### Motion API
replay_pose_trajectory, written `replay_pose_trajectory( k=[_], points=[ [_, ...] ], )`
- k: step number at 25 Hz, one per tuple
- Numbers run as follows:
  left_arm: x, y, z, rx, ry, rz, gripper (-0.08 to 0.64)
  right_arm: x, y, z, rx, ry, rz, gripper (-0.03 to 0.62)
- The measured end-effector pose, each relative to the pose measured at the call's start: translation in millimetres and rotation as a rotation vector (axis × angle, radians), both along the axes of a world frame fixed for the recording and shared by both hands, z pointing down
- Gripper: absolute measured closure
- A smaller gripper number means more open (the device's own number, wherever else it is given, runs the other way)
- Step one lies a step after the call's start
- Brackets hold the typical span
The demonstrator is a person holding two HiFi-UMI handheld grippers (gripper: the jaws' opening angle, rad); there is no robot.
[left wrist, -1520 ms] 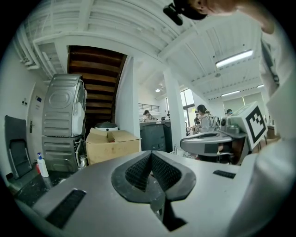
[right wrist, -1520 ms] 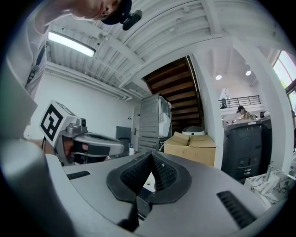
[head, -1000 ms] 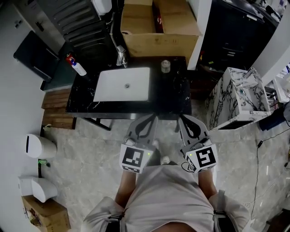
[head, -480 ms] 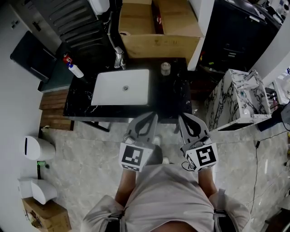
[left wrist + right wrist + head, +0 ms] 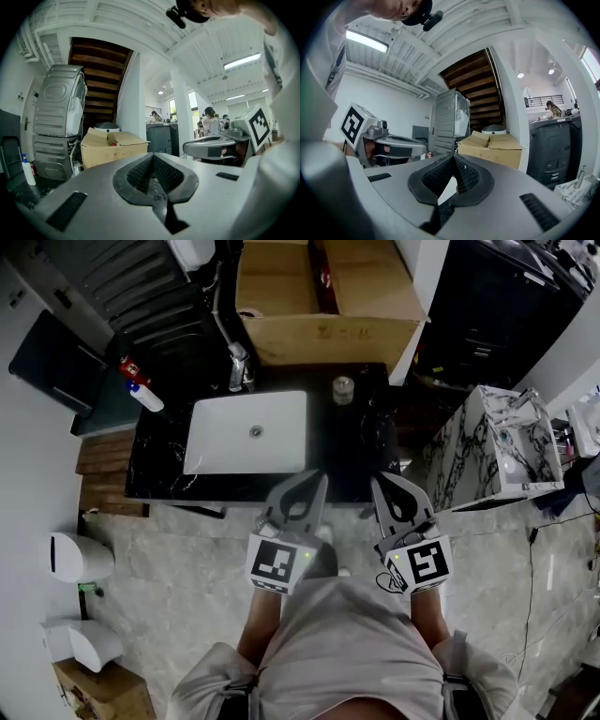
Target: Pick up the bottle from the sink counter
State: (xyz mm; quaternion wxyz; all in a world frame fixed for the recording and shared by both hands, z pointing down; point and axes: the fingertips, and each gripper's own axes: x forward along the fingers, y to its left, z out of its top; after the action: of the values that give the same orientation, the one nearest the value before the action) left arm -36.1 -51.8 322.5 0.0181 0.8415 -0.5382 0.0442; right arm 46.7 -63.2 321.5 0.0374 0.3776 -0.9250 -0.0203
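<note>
The bottle (image 5: 146, 398) is white with a red and blue top and stands at the far left end of the black sink counter (image 5: 352, 442). In the left gripper view the bottle (image 5: 28, 170) shows small at the far left. Both grippers hang side by side over the floor in front of the counter, well short of the bottle. My left gripper (image 5: 317, 481) (image 5: 152, 155) is shut and holds nothing. My right gripper (image 5: 377, 483) (image 5: 453, 156) is likewise shut and empty.
A white basin (image 5: 248, 432) is set in the counter, with a faucet (image 5: 238, 366) behind it and a small jar (image 5: 343, 388) at the back right. A cardboard box (image 5: 328, 296) stands behind. A marbled cabinet (image 5: 487, 446) is at the right, and white bins (image 5: 80, 557) stand at the left.
The counter and bottle have slid down and left in the head view as the person moved closer. Both grippers keep their place and stay shut.
</note>
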Motion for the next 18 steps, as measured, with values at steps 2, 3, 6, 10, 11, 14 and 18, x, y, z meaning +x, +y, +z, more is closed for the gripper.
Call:
replay_pose_trajectory(
  k=[2,3,6,10,11,14,18],
  points=[
    [-4.1,-12.7,2.9,-0.009,0.000,0.005,0.558,-4.1,-12.2,1.7,-0.005,0.002,0.006,0.597],
    [-6.4,-18.7,4.4,-0.013,0.000,0.008,0.558,-6.3,-17.8,2.8,-0.008,0.004,0.009,0.597],
    [-13.1,-36.2,8.4,-0.023,0.000,0.022,0.558,-13.1,-34.0,6.9,-0.021,0.010,0.022,0.597],
    [-21.7,-58.7,14.5,-0.038,-0.003,0.046,0.558,-22.1,-54.6,10.7,-0.033,0.018,0.042,0.597],
    [-23.1,-63.8,16.2,-0.042,-0.005,0.052,0.558,-23.8,-59.3,11.2,-0.035,0.019,0.047,0.597],
    [-26.1,-77.6,21.1,-0.056,-0.005,0.078,0.558,-27.7,-71.9,14.4,-0.045,0.029,0.069,0.597],
    [-31.6,-94.8,28.6,-0.073,0.001,0.107,0.558,-33.1,-86.0,18.3,-0.057,0.041,0.097,0.597]
  ],
)
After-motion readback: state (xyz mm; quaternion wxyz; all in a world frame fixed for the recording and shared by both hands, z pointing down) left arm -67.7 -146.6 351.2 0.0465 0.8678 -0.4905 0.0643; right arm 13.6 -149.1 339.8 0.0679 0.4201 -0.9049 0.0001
